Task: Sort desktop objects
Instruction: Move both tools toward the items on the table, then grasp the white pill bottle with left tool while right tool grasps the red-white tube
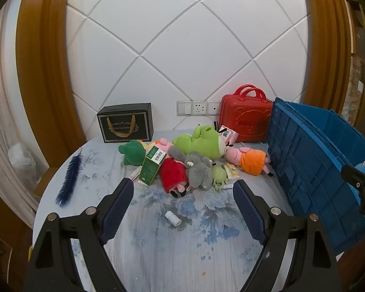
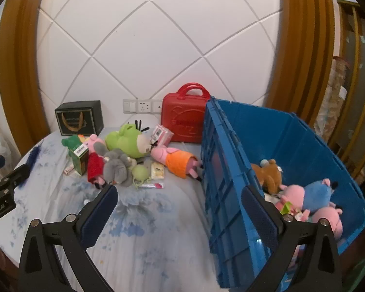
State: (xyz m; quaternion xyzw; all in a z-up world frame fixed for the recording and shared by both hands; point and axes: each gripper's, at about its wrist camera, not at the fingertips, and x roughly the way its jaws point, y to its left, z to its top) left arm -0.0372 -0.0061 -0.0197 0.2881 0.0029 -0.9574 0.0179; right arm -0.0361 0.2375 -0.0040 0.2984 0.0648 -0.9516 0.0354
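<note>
Starting at the left, a dark blue feather (image 1: 69,178) is lying on the flowered cloth (image 1: 158,243), well apart from the pile, and a black gift box (image 1: 125,122) is standing against the wall. The left gripper (image 1: 182,209) is hovering over the cloth with its jaws spread wide and nothing between them; a small white bottle (image 1: 173,218) is lying on its side just ahead of it. This bottle looks like the nearest pick, so the jaws should be coming down astride its short width, since a round body on soft cloth is likely to roll away.

Toward the middle, the pile is sitting: a green box (image 1: 152,165) leaning on a red-dressed pig toy (image 1: 174,176), a grey plush (image 1: 198,170), a big green plush (image 1: 202,142) and an orange-dressed pig toy (image 1: 249,159), all touching or overlapping. They look soft and easily squeezed.

Further right, the right gripper (image 2: 180,209) is hanging fully open and empty, straddling the near wall of the blue crate (image 2: 226,170), which is already holding a brown bear (image 2: 267,174) and pink and blue toys (image 2: 314,194).
</note>
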